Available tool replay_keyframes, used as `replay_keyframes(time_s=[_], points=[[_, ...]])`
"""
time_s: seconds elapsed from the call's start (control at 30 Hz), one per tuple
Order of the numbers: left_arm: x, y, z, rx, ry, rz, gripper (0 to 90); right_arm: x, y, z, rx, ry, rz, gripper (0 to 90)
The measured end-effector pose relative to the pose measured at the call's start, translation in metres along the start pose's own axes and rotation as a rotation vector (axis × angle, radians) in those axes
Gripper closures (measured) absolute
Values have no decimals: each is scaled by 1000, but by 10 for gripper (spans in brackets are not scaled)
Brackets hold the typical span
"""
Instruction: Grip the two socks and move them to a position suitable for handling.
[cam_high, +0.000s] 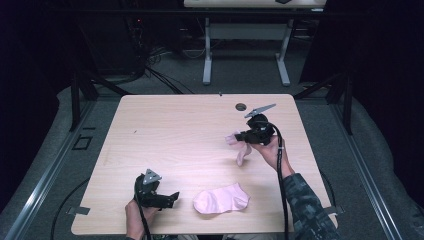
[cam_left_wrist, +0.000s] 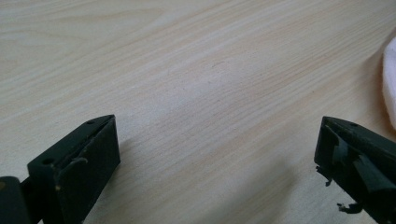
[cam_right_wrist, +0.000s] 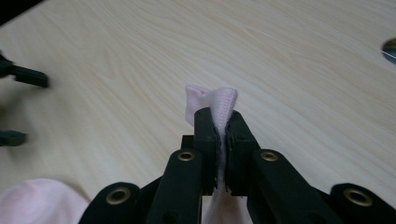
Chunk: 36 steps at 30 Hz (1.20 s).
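A pink sock (cam_high: 220, 198) lies flat near the table's front edge, and its edge shows in the left gripper view (cam_left_wrist: 390, 79) and the right gripper view (cam_right_wrist: 37, 200). My left gripper (cam_high: 172, 197) rests low on the table just left of it, open, with bare wood between its jaws (cam_left_wrist: 217, 158). A second pink sock (cam_high: 242, 150) hangs above the table at the right. My right gripper (cam_high: 237, 136) is shut on its upper end, and the pinched fabric (cam_right_wrist: 212, 103) pokes out above the jaws.
The light wooden table (cam_high: 175, 130) has a round cable hole (cam_high: 241, 106) near its far edge, also seen in the right gripper view (cam_right_wrist: 390, 49). Behind the table stand dark frame legs and another desk (cam_high: 245, 30).
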<state>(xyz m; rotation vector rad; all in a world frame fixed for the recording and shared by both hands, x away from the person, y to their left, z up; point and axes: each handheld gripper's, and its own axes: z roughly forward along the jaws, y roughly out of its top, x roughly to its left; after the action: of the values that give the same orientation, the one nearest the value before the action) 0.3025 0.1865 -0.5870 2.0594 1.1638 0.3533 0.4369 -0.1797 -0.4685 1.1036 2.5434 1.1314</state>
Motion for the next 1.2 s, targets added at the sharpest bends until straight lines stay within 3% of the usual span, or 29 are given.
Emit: replay_keyframes(time_s=[0.1,0.2,0.33,0.37,0.43,0.5,0.53,0.57,0.6,0.73,0.83,1.0,1.07,1.2], points=[[0,2,-1,0,-2,3,1,17,2,-3,-40,36,-6,856],[0,7,-2,-5,-5,3,1,38,5,0,-84,109,-9,854],[1,17,-4,-8,-10,9,2,51,9,9,-120,188,-18,849],[1,21,-6,-11,-13,16,2,52,9,12,-120,190,-9,844],[0,27,-6,-4,-18,22,2,50,6,26,-69,148,7,833],[-3,34,-5,3,-18,34,10,42,0,39,-17,120,49,813],[-5,37,-5,9,-24,40,16,35,-7,49,23,61,77,805],[-7,40,-4,14,-31,47,21,30,-11,53,35,52,95,790],[-9,43,-3,18,-34,55,24,25,-16,58,50,40,126,723],[-26,60,2,25,-65,100,56,8,-31,60,58,-8,201,563],[-48,77,5,19,-98,159,98,0,-40,49,44,6,235,400],[-88,99,16,24,-177,247,162,-8,-55,15,-63,-1,241,332],[-107,107,26,40,-172,293,193,-11,-62,2,-89,-13,248,332],[-137,117,43,56,-158,338,251,-17,-79,-19,-129,-35,271,337]])
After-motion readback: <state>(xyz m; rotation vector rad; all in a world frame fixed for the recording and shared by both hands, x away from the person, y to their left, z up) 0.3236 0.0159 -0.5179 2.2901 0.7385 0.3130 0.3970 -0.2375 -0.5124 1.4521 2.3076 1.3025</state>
